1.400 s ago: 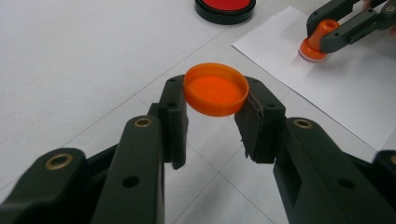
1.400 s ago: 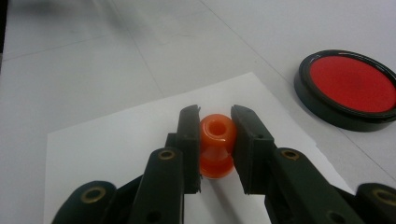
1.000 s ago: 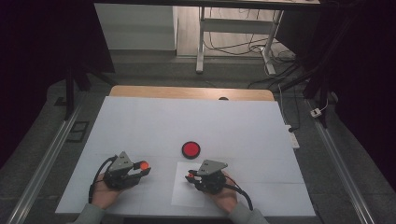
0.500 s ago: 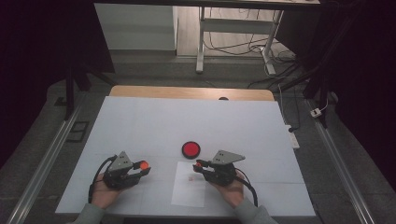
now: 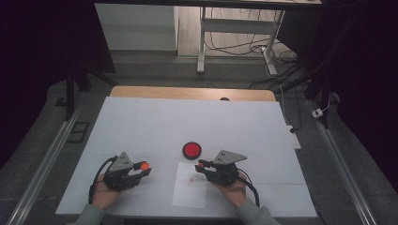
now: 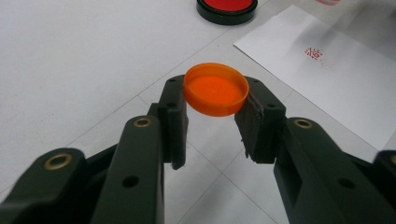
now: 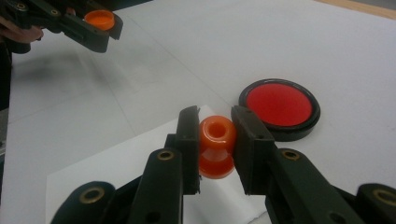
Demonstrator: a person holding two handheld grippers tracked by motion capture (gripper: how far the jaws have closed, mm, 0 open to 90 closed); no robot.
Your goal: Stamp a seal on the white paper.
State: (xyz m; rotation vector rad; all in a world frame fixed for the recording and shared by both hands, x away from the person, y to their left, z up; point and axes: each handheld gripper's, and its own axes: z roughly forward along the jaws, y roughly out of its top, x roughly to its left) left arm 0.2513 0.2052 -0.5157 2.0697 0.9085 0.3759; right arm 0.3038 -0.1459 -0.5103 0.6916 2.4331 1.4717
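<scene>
Orange cap (image 6: 215, 89), red ink pad (image 7: 279, 105)

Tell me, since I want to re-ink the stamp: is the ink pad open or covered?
Open. The ink pad shows its bare red surface, and the orange cap is clamped in the left hand-held gripper, away from it.

Table (image 5: 141, 122) far half open – only ink pad (image 5: 191, 150) btwn grippers – paper (image 5: 190, 190) flat

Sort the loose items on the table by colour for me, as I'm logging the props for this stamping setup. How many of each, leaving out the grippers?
Orange: 2, the cap held in the left gripper and the stamp held in the right gripper.
Red: 1, the ink pad.
White: 1, the paper sheet, bearing a red stamp mark.
Total: 4.
</scene>
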